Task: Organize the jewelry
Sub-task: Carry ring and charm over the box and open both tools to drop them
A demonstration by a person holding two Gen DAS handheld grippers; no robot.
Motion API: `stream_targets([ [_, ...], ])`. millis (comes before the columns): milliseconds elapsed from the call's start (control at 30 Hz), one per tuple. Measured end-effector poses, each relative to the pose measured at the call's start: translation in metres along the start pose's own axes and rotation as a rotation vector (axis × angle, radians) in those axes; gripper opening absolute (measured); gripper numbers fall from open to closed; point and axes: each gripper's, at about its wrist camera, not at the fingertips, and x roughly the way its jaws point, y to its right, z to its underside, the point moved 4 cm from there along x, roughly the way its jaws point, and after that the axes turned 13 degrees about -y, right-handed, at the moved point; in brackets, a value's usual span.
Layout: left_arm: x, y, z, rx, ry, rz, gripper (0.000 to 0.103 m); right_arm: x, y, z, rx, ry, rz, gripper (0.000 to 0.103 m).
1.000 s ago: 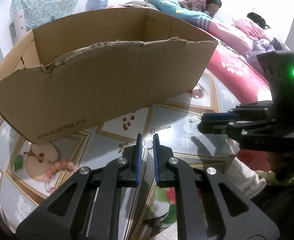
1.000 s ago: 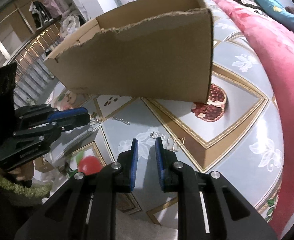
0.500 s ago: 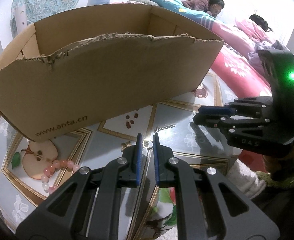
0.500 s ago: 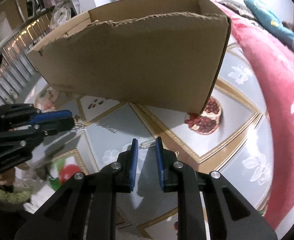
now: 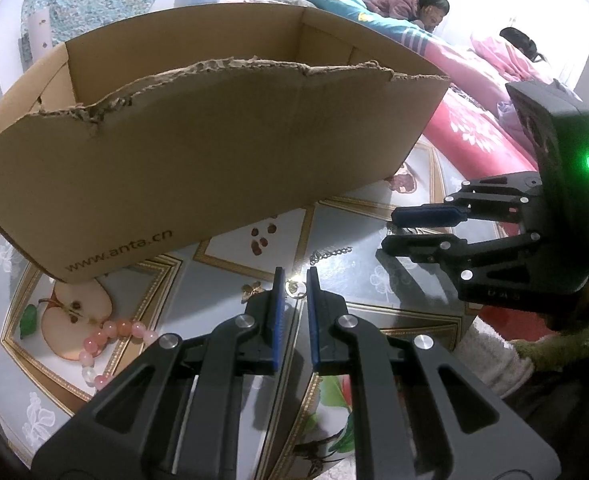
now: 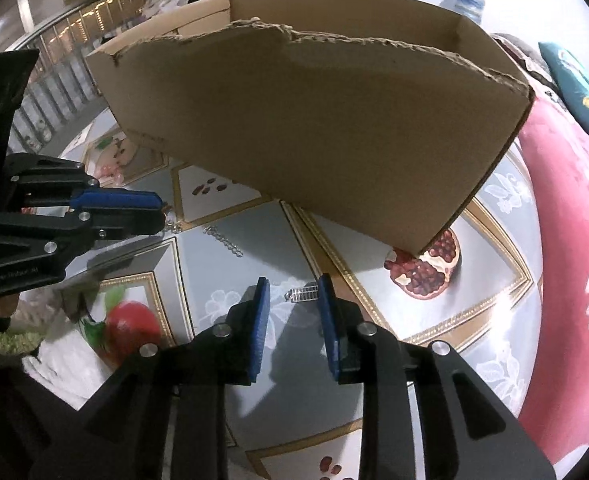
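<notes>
An open cardboard box [image 5: 198, 152] stands on the patterned table; it also shows in the right wrist view [image 6: 318, 128]. My left gripper [image 5: 293, 280] is slightly open just above a small gold ring [image 5: 295, 289]. A silver chain [image 5: 330, 255] lies beyond it, also seen in the right wrist view [image 6: 222, 240]. A small gold butterfly piece [image 5: 252, 290] lies left of the ring. A pink bead bracelet [image 5: 110, 340] lies at the left. My right gripper [image 6: 292, 294] is open around a clear hair clip [image 6: 304, 293] on the table.
The table's printed cover [image 6: 474, 312] shows fruit pictures. A red flowered quilt [image 6: 574, 240] borders the table on the right. People lie on a bed [image 5: 426, 12] in the background. The box wall stands close ahead of both grippers.
My right gripper opened its jaws and moved forward, so the hair clip now lies between its fingertips. My left gripper moved slightly closer to the ring and chain.
</notes>
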Motion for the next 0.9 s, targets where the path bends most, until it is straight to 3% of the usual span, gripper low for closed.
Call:
stream_targets([
  [67, 0.001, 0.001, 0.000, 0.001, 0.000, -0.002, 0.010, 0.000, -0.001, 0.000, -0.014, 0.000, -0.015, 0.016],
  [567, -0.013, 0.009, 0.002, 0.001, 0.038, -0.023, 0.010, -0.013, 0.008, 0.012, 0.054, 0.061, -0.087, 0.015],
  [700, -0.026, 0.011, 0.000, 0.003, 0.067, -0.023, 0.010, -0.034, 0.011, 0.011, 0.059, 0.112, -0.099, 0.015],
  [900, -0.072, 0.012, -0.019, 0.046, 0.185, -0.037, 0.010, -0.091, 0.009, -0.011, 0.047, 0.267, -0.149, 0.015],
])
